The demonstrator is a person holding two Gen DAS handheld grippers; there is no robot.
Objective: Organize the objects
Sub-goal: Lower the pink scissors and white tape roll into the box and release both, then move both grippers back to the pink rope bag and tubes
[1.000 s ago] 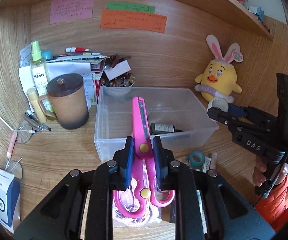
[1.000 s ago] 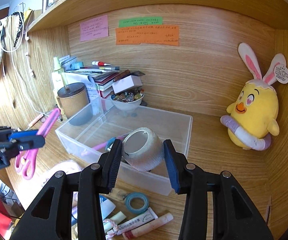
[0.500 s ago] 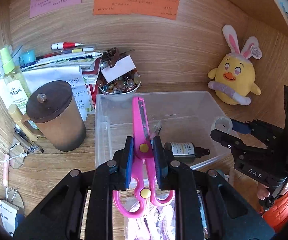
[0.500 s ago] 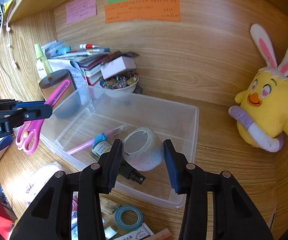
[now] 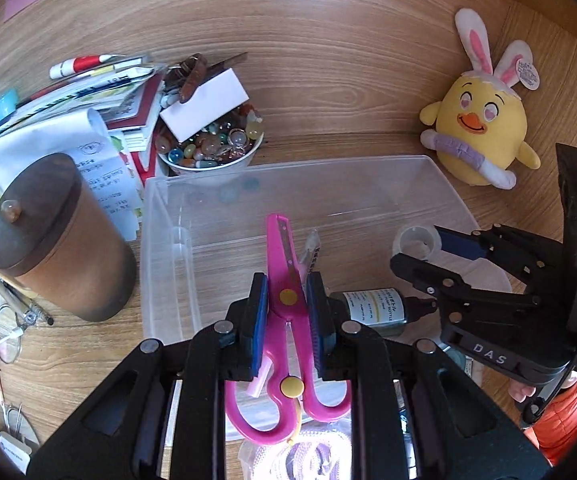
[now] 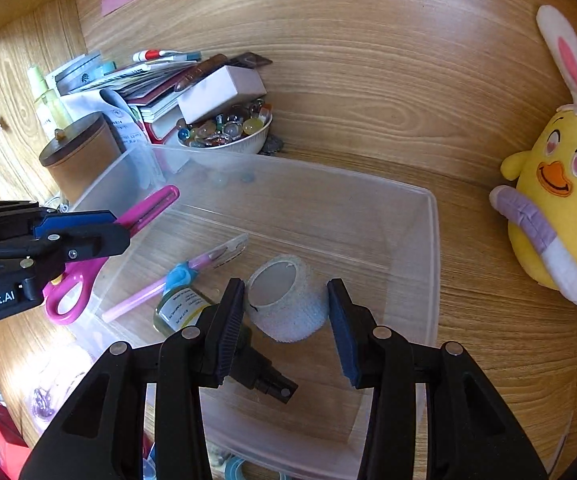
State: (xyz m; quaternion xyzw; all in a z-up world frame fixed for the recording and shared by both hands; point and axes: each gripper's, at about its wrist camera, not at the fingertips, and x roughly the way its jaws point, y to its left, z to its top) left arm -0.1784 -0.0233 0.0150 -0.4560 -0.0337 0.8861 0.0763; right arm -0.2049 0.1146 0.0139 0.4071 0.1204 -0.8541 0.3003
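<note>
My left gripper (image 5: 287, 316) is shut on pink scissors (image 5: 284, 272), blades pointing over the near left part of a clear plastic bin (image 5: 288, 168). It also shows in the right wrist view (image 6: 88, 232). My right gripper (image 6: 286, 320) is over the bin; a white gauze roll (image 6: 284, 300) sits between its pads, touching the left pad, with a gap at the right pad. In the bin lie a small dark bottle (image 5: 372, 310) and a pink pen (image 6: 168, 284).
A brown lidded mug (image 5: 56, 236) stands left of the bin. A bowl of glass beads (image 5: 212, 148) and stacked papers sit behind it. A yellow plush chick (image 5: 480, 128) stands at the right. Tape and small items lie in front of the bin.
Both grippers moved forward and down over the bin. The right gripper's jaws have widened around the gauze roll, which is now low in the bin.
</note>
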